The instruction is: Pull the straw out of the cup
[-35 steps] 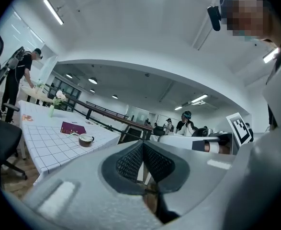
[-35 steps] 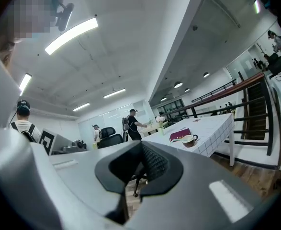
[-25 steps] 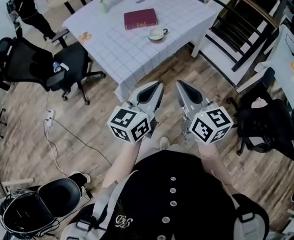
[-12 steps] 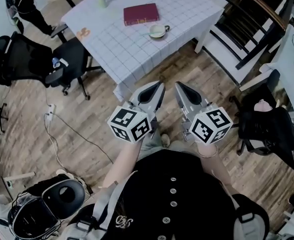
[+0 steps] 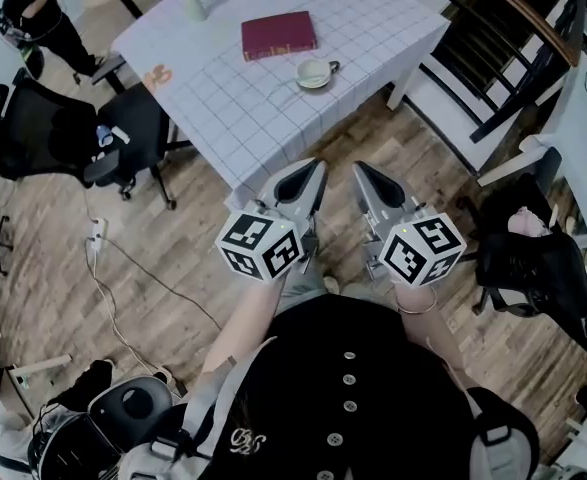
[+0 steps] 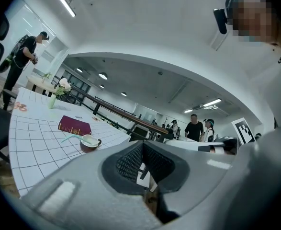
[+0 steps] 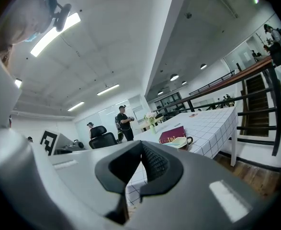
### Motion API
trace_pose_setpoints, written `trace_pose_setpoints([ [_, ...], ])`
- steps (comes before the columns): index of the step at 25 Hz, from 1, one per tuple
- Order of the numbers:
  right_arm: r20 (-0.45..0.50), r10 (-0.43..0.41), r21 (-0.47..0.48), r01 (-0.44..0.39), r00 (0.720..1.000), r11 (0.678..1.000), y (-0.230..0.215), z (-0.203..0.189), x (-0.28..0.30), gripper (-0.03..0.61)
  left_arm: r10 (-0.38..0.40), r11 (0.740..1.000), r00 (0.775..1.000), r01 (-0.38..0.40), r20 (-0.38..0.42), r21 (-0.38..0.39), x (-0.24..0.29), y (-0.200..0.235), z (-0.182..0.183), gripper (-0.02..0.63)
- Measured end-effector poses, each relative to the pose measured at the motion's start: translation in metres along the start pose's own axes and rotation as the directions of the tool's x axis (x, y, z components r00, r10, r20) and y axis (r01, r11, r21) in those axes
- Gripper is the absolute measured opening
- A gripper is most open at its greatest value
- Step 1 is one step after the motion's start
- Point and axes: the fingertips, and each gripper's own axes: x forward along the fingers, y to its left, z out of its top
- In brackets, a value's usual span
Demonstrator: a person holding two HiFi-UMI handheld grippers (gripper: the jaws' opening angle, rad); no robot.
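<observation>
Moved since earlier: the black gear on the floor at lower left has slid toward the bottom edge of the head view. The standing person at top left now sits closer to that corner. Your grippers keep the same spot in frame.

Head view, grippers: your left gripper and right gripper sit side by side above the wood floor. They are just short of the desk's near edge and both point toward it.

Head view, desk: the desk wears a white grid cloth. The cup stands toward its right side, with a red book just beyond it. A vase stands near the far left corner. You cannot pick out the straw from here.

Head view, surroundings: black office chairs stand left of the desk.

Left gripper view, jaws: closed, ribbed pads together, nothing between them.

Left gripper view, task things: the cup rests on the cloth. The pale straw is in it and leans out to the left, well apart from your jaws.

Right gripper view, jaws: closed and empty.

Right gripper view, task things: the cup stands just in front of the book, ahead and to the right, well apart from your jaws.
</observation>
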Motion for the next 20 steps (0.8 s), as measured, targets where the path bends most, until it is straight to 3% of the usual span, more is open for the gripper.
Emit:
trace_pose_setpoints([
  [20,0.059,-0.097,0.008,0.097,0.994,0.995,-0.083,0.073,0.149,-0.002,-0.098,0.995,0.995,0.098,-0.009,0.005,0.122,0.118,0.085,0.002],
])
